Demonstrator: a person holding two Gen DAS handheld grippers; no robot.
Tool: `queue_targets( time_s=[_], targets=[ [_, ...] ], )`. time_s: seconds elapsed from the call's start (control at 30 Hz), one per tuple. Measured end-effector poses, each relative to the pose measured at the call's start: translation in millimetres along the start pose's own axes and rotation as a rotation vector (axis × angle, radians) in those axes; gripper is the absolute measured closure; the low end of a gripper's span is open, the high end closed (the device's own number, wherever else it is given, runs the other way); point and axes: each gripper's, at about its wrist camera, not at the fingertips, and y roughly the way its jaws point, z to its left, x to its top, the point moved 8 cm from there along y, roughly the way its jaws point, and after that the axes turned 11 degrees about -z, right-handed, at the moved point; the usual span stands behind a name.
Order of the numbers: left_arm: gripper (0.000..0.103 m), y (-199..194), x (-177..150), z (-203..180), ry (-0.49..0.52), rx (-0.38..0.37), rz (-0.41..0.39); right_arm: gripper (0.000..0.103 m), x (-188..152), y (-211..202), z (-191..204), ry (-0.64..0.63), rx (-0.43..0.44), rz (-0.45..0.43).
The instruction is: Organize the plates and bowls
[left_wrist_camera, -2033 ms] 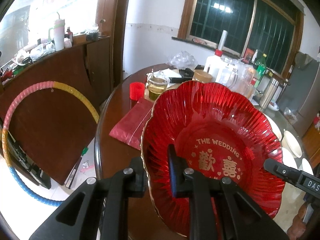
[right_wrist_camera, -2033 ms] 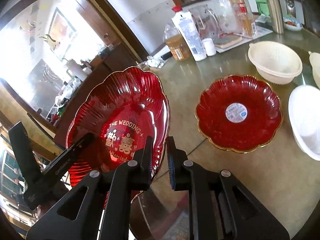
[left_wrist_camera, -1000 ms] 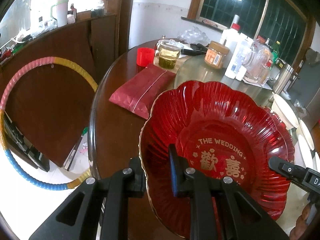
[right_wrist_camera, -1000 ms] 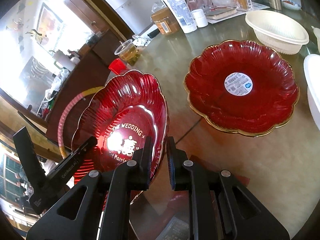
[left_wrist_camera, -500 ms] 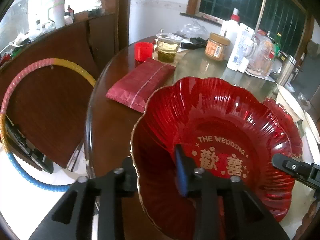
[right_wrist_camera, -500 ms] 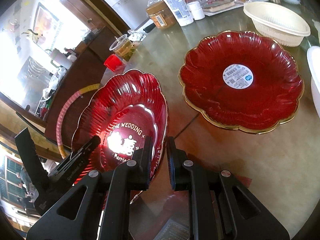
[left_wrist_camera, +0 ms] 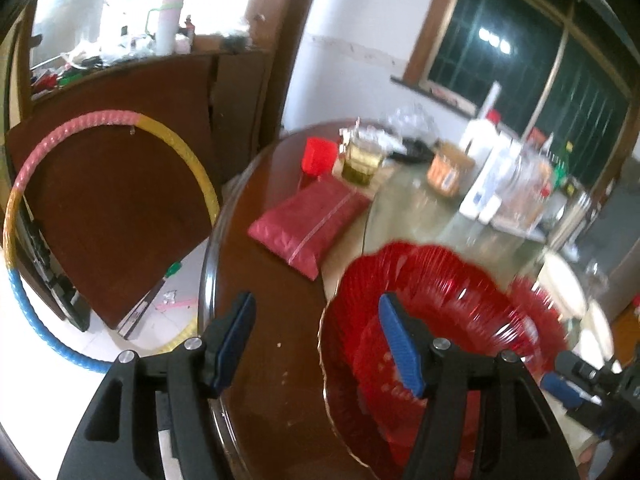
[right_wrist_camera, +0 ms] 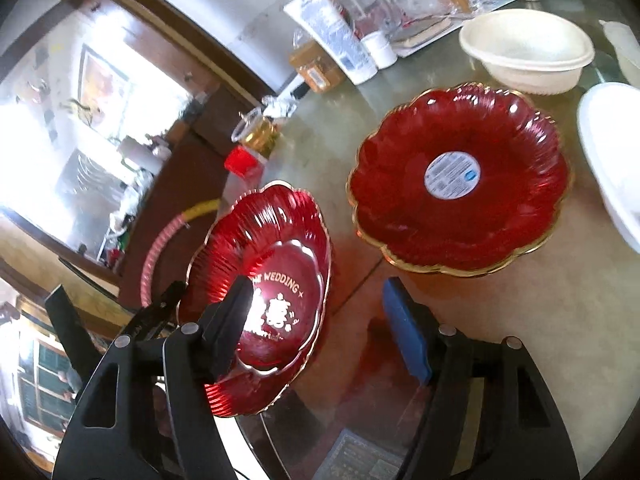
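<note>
The red wedding plate (left_wrist_camera: 448, 304) (right_wrist_camera: 276, 256), gold-rimmed with gold lettering, sits low at the near edge of the round table, blurred in the left wrist view. My left gripper (left_wrist_camera: 316, 304) has its jaws opening, and the plate's left rim stands between them, untouched by the pads. The jaws of my right gripper (right_wrist_camera: 316, 286) are opening too, around the plate's right rim without pressing it. A second red plate (right_wrist_camera: 456, 176) with a round sticker lies flat on the glass turntable (right_wrist_camera: 540, 320), beyond the right gripper.
A cream bowl (right_wrist_camera: 524, 52) and a white plate (right_wrist_camera: 612, 152) lie right of the sticker plate. A red packet (left_wrist_camera: 312, 220), red cup (left_wrist_camera: 318, 156), glass of tea (left_wrist_camera: 362, 160), a jar and bottles crowd the table's far side. A coloured hoop (left_wrist_camera: 16, 200) leans at left.
Both grippers went from shut on the wedding plate's rim to open, letting it go. The plate sits lower and nearer the sticker plate, and the left gripper has drawn back.
</note>
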Motion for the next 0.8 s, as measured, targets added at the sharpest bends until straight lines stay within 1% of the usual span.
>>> queue_targets(
  time_s=[0.07,0.13,0.17,0.2,0.23,0.27,0.33,0.37,0.4,0.43,0.47,0.53,0.57,0.63,0.67,0.73,0.77,0.8],
  targets=[
    [0.038,-12,12,-4,-0.009,-0.015,-0.056,0.035,6,-10,-6,0.033,0.014,-0.04],
    [0.032,-26,25,-13,0.003,-0.031,-0.117,0.035,12,-19,-14,0.066,0.015,-0.077],
    [0.025,-36,32,-21,0.012,-0.046,-0.162,0.035,15,-25,-18,0.094,0.023,-0.097],
    [0.021,-40,37,-27,0.019,-0.057,-0.185,0.034,17,-29,-24,0.123,0.029,-0.111],
    [0.021,-45,41,-36,0.032,-0.076,-0.205,0.034,19,-33,-28,0.146,0.028,-0.117],
    [0.02,-49,43,-47,0.053,-0.103,-0.215,0.034,21,-35,-33,0.164,0.021,-0.12],
    [0.016,-49,44,-70,0.099,-0.156,-0.202,0.033,23,-40,-42,0.197,0.019,-0.122],
    [0.015,-47,41,-88,0.134,-0.2,-0.173,0.033,23,-41,-46,0.216,0.022,-0.12],
    [0.015,-43,39,-100,0.153,-0.23,-0.148,0.03,23,-43,-50,0.233,0.024,-0.118],
    [0.015,-39,35,-117,0.178,-0.279,-0.105,0.028,24,-45,-54,0.258,0.029,-0.118],
    [0.014,-35,32,-129,0.191,-0.319,-0.069,0.021,25,-47,-57,0.272,0.034,-0.12],
    [0.014,-26,25,-156,0.221,-0.398,0.016,0.019,27,-51,-62,0.291,0.038,-0.117],
    [0.014,-21,24,-170,0.24,-0.429,0.046,0.019,29,-51,-64,0.298,0.038,-0.108],
    [0.01,-11,22,-189,0.26,-0.449,0.085,0.019,31,-51,-67,0.306,0.037,-0.09],
    [0.001,-3,21,-198,0.271,-0.455,0.114,0.019,32,-51,-69,0.311,0.034,-0.079],
    [0.0,10,15,-213,0.271,-0.483,0.172,0.019,34,-49,-72,0.319,0.037,-0.07],
    [0.0,18,10,-221,0.279,-0.501,0.217,0.018,36,-49,-74,0.325,0.037,-0.064],
    [0.0,26,4,-227,0.293,-0.502,0.265,0.018,38,-48,-76,0.326,0.028,-0.065]
  ],
)
